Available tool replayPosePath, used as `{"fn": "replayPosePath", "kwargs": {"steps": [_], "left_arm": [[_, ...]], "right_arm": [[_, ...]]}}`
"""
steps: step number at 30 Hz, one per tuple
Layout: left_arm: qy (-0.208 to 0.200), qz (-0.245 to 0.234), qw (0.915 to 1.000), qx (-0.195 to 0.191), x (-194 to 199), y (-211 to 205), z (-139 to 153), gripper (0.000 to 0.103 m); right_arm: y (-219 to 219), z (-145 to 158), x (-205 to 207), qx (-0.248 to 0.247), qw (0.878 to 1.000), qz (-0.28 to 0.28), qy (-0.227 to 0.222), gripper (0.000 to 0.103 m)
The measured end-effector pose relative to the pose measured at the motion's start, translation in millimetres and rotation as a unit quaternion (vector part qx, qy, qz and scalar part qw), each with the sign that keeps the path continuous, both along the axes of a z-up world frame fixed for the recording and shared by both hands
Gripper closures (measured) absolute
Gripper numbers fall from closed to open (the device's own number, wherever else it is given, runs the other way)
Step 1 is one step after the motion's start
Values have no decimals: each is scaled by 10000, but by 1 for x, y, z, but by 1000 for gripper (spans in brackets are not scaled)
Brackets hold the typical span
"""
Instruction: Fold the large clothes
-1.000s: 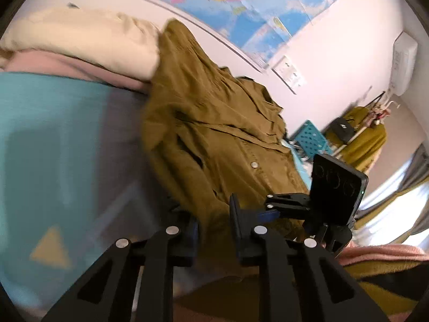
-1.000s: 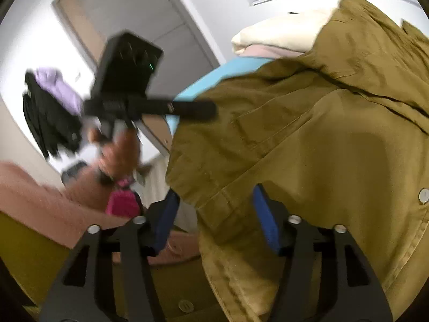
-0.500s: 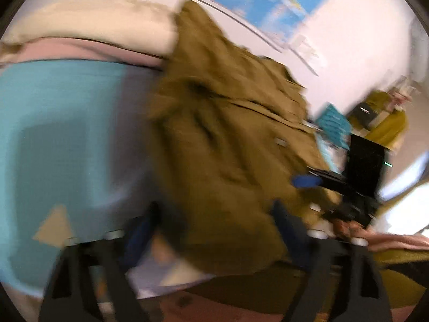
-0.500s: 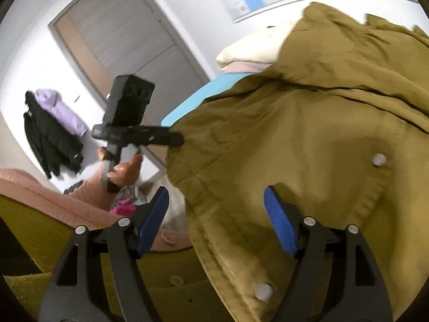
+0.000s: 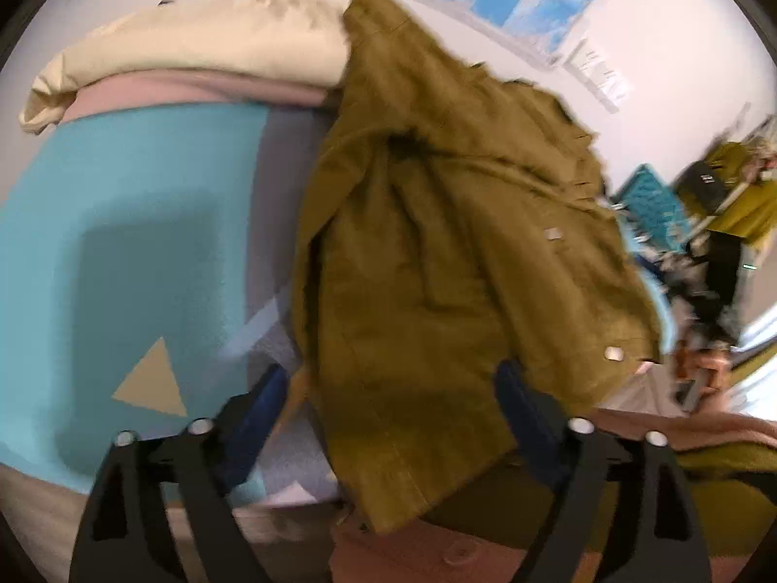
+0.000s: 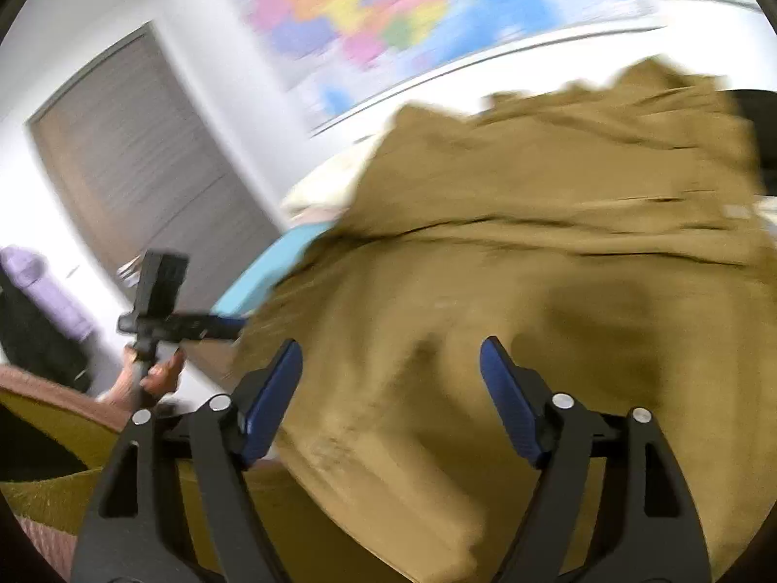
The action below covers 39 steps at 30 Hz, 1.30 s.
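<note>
Left wrist view shows my left gripper point(image 5: 388, 403), jaws just opened wide, with the olive jacket point(image 5: 451, 252) lying loose on the bed point(image 5: 136, 252) between them. My right gripper point(image 6: 391, 388) has also spread, gripping nothing. I judge one fold laid, more remaining.

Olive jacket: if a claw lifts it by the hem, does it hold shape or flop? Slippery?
Probably floppy: the olive jacket lies in deep creases and its hem droops over the bed edge. Likely heavyish for a garment, since the cloth looks thick with a stitched hem and snaps. Its matte weave suggests it is not slippery, though blur limits certainty.
</note>
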<state>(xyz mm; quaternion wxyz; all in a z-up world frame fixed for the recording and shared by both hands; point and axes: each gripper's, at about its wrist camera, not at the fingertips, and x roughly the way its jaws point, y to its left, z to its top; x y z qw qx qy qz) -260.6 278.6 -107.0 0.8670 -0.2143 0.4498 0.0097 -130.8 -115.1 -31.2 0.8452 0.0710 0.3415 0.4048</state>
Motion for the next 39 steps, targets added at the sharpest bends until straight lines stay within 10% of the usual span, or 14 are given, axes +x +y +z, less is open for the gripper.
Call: {"fn": "replayPosePath", "kwargs": {"steps": [9, 17, 23, 28, 33, 39], "left_arm": [[49, 48, 9992, 383, 35, -3, -1, 7], [-61, -987, 9950, -134, 40, -33, 0, 11], [-148, -777, 9947, -663, 40, -23, -1, 17], [-36, -809, 9966, -149, 49, -43, 0, 14], [30, -581, 9980, 243, 49, -49, 2, 58], [-265, -255, 9990, -235, 34, -31, 25, 81]], "right_arm": [[-136, -16, -2, -615, 9738, -2136, 474, 14], [-145, -42, -17, -83, 9838, -1496, 982, 18], [-124, -46, -27, 360, 9907, -664, 1133, 25], [-119, -47, -27, 563, 9904, -565, 1132, 31], [-115, -62, -18, 867, 9828, -681, 1481, 89], [-126, -26, -35, 1838, 9771, -506, 948, 99]]}}
